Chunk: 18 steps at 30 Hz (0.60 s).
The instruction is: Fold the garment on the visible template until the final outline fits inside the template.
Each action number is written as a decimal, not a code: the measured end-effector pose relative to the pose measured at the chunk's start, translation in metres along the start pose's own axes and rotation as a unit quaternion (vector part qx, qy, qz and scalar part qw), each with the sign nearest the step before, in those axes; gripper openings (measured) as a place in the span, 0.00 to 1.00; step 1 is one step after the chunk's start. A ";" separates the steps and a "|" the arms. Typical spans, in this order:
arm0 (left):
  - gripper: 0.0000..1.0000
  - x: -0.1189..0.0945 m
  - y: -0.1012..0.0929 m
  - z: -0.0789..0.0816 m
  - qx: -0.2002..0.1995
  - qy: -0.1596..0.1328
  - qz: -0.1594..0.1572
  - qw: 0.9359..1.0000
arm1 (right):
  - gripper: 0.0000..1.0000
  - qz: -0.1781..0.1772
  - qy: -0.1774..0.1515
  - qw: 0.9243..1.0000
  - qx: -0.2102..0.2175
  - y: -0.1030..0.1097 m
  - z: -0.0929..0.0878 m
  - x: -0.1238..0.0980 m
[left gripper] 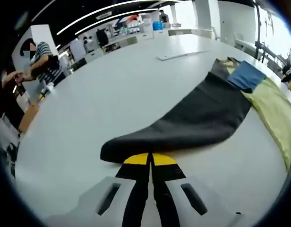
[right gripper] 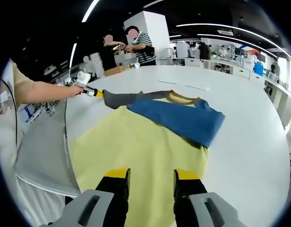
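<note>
A garment lies on the white table (left gripper: 112, 94): a yellow body (right gripper: 136, 151), a blue panel (right gripper: 178, 118) folded over it, a brown collar (right gripper: 183, 97) and a dark grey sleeve (left gripper: 192, 118). My left gripper (left gripper: 150, 160) is shut on the tip of that sleeve, which stretches away toward the blue panel (left gripper: 247, 75) and the yellow body (left gripper: 278, 113). In the right gripper view the left gripper (right gripper: 91, 92) holds the sleeve (right gripper: 122, 98) pulled out sideways, with a hand behind it. My right gripper (right gripper: 152, 176) is open over the yellow body, nothing between its jaws.
A flat white sheet (left gripper: 178, 55) lies farther back on the table. People stand by the table's far edge (right gripper: 136, 45). A grey mesh surface (right gripper: 41, 156) sits along the near left edge beside the person's arm. Benches and shelves fill the background.
</note>
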<state>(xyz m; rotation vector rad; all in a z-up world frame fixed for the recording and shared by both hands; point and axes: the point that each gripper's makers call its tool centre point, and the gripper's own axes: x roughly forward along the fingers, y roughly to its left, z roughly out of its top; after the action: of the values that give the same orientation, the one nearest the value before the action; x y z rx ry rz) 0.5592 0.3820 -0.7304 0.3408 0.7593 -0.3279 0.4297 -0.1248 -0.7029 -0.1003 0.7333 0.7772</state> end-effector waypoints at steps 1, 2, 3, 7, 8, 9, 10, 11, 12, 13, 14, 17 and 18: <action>0.00 -0.001 0.000 -0.001 0.000 0.000 0.000 1.000 | 0.33 0.000 0.000 1.000 -0.001 0.000 0.000 0.000; 0.00 -0.003 0.000 -0.002 0.000 0.001 0.000 1.000 | 0.33 0.001 0.000 1.000 -0.001 0.000 0.000 0.000; 0.00 -0.005 0.000 -0.004 0.001 0.002 0.001 1.000 | 0.33 0.001 0.000 1.000 -0.002 0.000 0.000 0.000; 0.00 -0.012 0.002 -0.008 -0.002 0.004 0.004 1.000 | 0.33 0.003 -0.001 1.000 -0.002 0.001 0.001 0.000; 0.00 -0.013 0.002 -0.009 -0.002 0.004 0.005 1.000 | 0.33 0.002 -0.001 1.000 -0.002 0.000 0.001 0.000; 0.00 -0.015 0.002 -0.010 -0.001 0.005 0.006 1.000 | 0.33 0.002 -0.001 1.000 -0.004 0.000 0.001 0.000; 0.00 -0.016 0.003 -0.011 -0.002 0.006 0.006 1.000 | 0.33 0.002 -0.002 1.000 -0.004 0.000 0.001 0.000; 0.00 -0.017 0.003 -0.012 -0.002 0.006 0.006 1.000 | 0.33 0.004 -0.004 1.000 -0.002 0.001 0.002 -0.001; 0.00 -0.019 0.003 -0.012 -0.002 0.006 0.007 1.000 | 0.33 0.003 -0.003 1.000 -0.003 0.001 0.002 -0.001; 0.00 -0.020 0.003 -0.013 -0.002 0.006 0.008 1.000 | 0.33 0.003 -0.003 1.000 -0.004 0.001 0.001 -0.001; 0.00 -0.021 0.004 -0.014 -0.003 0.005 0.010 1.000 | 0.33 0.004 -0.003 1.000 -0.004 0.001 0.001 -0.002; 0.00 -0.027 0.006 -0.018 -0.006 0.007 0.016 1.000 | 0.33 0.005 -0.004 1.000 -0.003 0.000 0.001 -0.002; 0.00 -0.029 0.008 -0.019 -0.008 0.006 0.019 1.000 | 0.33 0.005 -0.005 1.000 -0.003 0.000 0.001 -0.002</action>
<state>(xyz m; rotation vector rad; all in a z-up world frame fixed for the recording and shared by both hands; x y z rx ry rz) 0.5312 0.4016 -0.7213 0.3413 0.7670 -0.2837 0.4292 -0.1256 -0.7004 -0.0994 0.7229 0.7888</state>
